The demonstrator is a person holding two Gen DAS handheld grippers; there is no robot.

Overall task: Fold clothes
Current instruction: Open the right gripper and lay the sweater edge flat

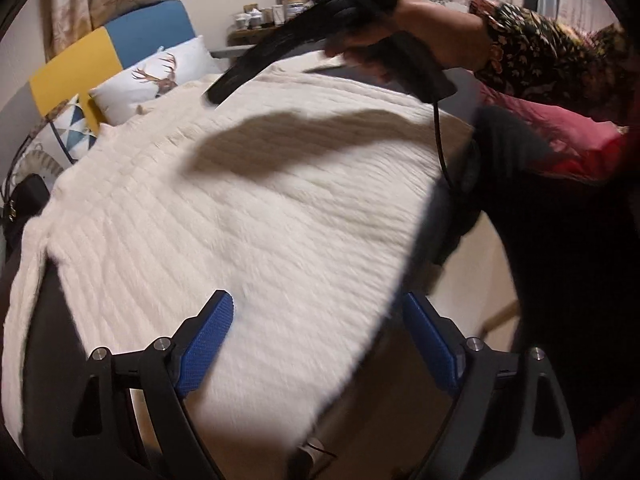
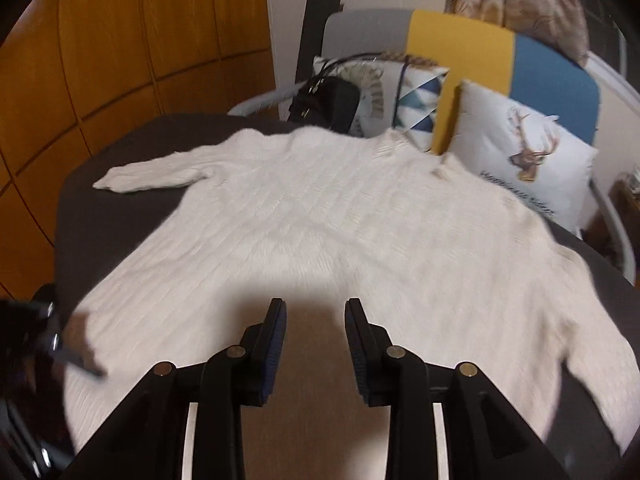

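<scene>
Reading "Happiness" on deer pillow (image 2: 528, 160) behind cream sweater (image 2: 320, 220).

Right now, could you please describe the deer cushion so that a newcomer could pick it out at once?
Start at the grey, yellow and blue headboard behind the spread cream sweater. Two cushions lean on it; the deer cushion stands under its blue panel. Unlike the triangle-patterned cushion beside it, it is white with an antlered deer head.

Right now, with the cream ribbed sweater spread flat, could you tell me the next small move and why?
Probably bring the left gripper to the cream ribbed knit sweater's outstretched sleeve and fold it inward: the sweater lies unfolded and both grippers are empty.
</scene>
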